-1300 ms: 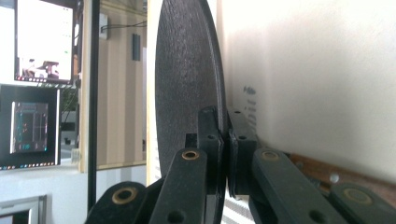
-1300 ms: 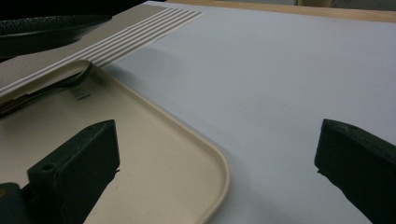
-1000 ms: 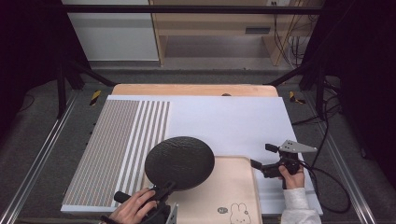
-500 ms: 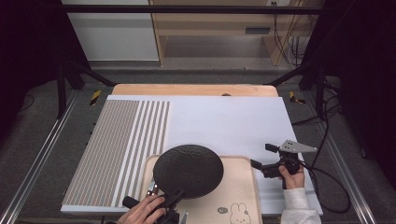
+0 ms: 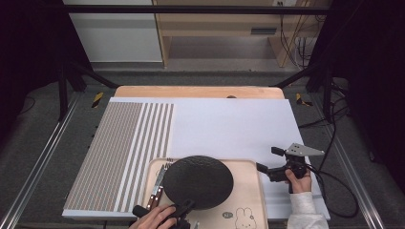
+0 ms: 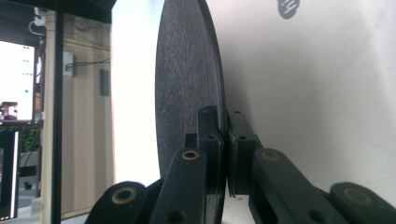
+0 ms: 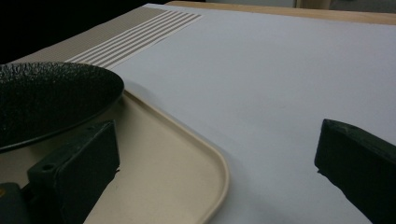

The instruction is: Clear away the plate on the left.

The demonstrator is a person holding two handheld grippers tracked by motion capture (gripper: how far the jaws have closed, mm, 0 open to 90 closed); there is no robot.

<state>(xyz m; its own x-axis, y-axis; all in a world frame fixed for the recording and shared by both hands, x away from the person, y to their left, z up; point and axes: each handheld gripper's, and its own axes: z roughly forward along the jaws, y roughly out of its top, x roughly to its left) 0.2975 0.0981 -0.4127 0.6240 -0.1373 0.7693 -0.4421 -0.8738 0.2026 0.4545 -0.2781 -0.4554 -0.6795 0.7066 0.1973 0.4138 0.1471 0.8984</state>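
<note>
Your left gripper (image 5: 185, 208) pinches the near rim of the black plate (image 5: 198, 181), now over the beige tray (image 5: 248, 168) beside the cutlery (image 5: 157, 183), possibly not yet seated; release remains; your right gripper (image 5: 268, 162) waits right, jaws wide.

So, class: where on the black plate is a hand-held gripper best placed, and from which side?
Grip the black plate at its thin near rim, coming in from the person's side, jaws above and below. It is broad and shallow, and that rim overhangs the tray, as the left hand-held gripper shows.
</note>
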